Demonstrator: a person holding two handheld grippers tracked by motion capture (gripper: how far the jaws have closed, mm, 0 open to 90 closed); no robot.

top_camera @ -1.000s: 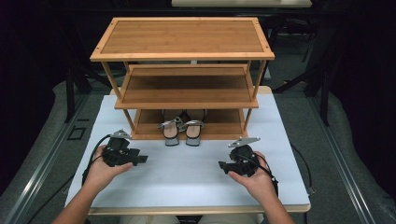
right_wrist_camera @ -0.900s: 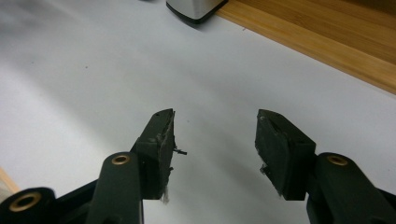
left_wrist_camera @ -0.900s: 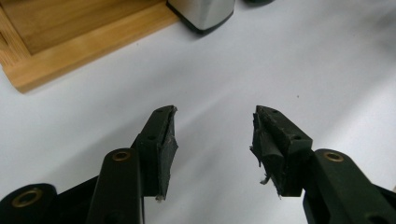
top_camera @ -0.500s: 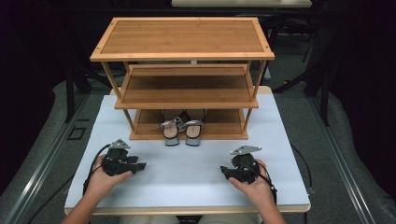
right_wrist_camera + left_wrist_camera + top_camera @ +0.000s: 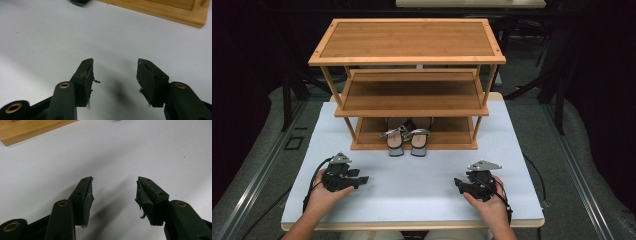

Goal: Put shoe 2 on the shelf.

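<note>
On white table (image 5: 412, 185), both grippers apart, empty

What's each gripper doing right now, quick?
Left gripper: open, empty, over the white table.
Right gripper: open, empty, over the same table.

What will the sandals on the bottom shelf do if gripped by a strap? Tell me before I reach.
The sandals have thin silvery straps that will likely flex, so each sole may dangle and swing. They look light. Their toes overhang the bottom shelf edge, so a nudge could tip one off.
</note>
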